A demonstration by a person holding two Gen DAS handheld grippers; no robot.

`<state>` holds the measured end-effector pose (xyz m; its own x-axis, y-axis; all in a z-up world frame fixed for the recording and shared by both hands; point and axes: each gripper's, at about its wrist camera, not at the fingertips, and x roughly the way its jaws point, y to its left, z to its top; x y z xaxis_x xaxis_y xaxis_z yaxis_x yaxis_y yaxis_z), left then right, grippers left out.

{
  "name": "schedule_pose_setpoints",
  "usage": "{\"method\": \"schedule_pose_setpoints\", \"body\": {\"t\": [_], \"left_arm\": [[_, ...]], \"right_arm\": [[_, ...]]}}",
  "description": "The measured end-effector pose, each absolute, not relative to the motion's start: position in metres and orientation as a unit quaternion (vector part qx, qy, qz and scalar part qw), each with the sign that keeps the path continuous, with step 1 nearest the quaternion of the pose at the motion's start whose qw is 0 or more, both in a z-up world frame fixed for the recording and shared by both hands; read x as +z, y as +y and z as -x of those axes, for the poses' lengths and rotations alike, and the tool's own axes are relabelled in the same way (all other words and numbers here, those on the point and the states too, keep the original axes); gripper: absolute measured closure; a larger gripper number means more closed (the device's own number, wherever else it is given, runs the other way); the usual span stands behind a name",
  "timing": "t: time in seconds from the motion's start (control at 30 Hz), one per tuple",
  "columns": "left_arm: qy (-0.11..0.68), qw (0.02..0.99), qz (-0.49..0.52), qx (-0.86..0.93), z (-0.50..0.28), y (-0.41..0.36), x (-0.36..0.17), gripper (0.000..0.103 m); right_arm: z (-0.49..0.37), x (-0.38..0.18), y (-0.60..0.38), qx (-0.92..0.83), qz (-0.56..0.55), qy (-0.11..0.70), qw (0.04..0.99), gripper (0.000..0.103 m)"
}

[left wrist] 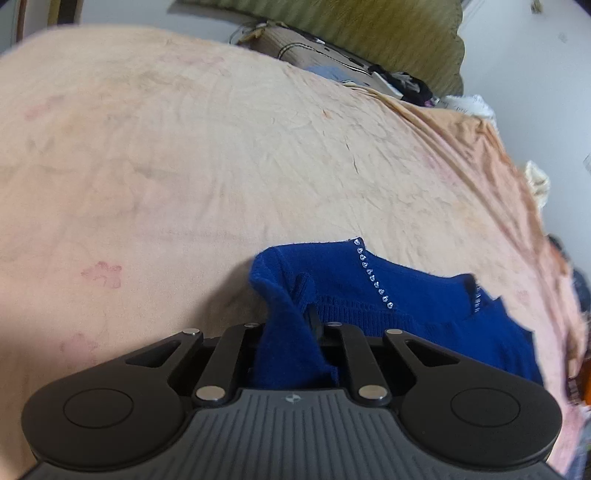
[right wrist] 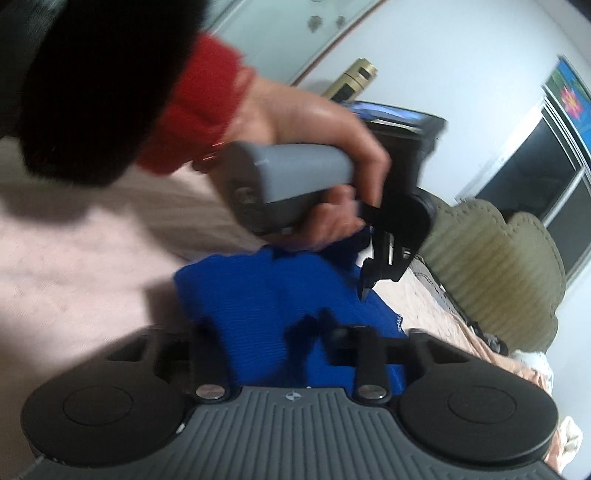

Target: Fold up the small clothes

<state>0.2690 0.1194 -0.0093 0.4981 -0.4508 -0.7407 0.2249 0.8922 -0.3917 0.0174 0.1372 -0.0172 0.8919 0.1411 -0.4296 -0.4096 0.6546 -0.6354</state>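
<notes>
Plush peach blanket (left wrist: 184,147) underlies ribbed blue knit sweater (left wrist: 406,295), pinched by both left claw (left wrist: 291,332) and right claw (right wrist: 295,332).

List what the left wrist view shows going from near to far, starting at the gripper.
Left gripper shut on the blue sweater → peach blanket → cardboard box → olive-green headboard.
</notes>
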Motion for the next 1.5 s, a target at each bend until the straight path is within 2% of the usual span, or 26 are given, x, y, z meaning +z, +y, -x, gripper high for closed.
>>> {"method": "schedule_pose_setpoints", "body": {"t": [0.03, 0.1, 0.37, 0.7, 1.0, 1.5], "left_arm": [[0.454, 0.864, 0.106, -0.189, -0.264, 0.115, -0.003, 0.093], [0.439, 0.878, 0.075, -0.175, -0.254, 0.105, 0.01, 0.093], [0.392, 0.907, 0.019, -0.152, -0.231, 0.067, 0.069, 0.093], [0.355, 0.92, -0.026, -0.164, -0.212, -0.018, 0.098, 0.093], [0.35, 0.911, -0.064, -0.206, -0.2, -0.104, 0.095, 0.093], [0.374, 0.884, -0.131, -0.247, -0.196, -0.218, 0.045, 0.093]], "right_arm": [[-0.016, -0.017, 0.138, 0.155, 0.387, 0.173, 0.892, 0.093], [-0.012, -0.012, 0.133, 0.155, 0.378, 0.163, 0.898, 0.097], [0.017, 0.021, 0.085, 0.134, 0.312, 0.128, 0.932, 0.099], [0.051, 0.055, 0.002, 0.071, 0.227, 0.108, 0.965, 0.099], [0.05, 0.043, -0.064, 0.004, 0.18, 0.121, 0.976, 0.099], [0.046, 0.013, -0.16, -0.053, 0.066, 0.175, 0.981, 0.099]]}}
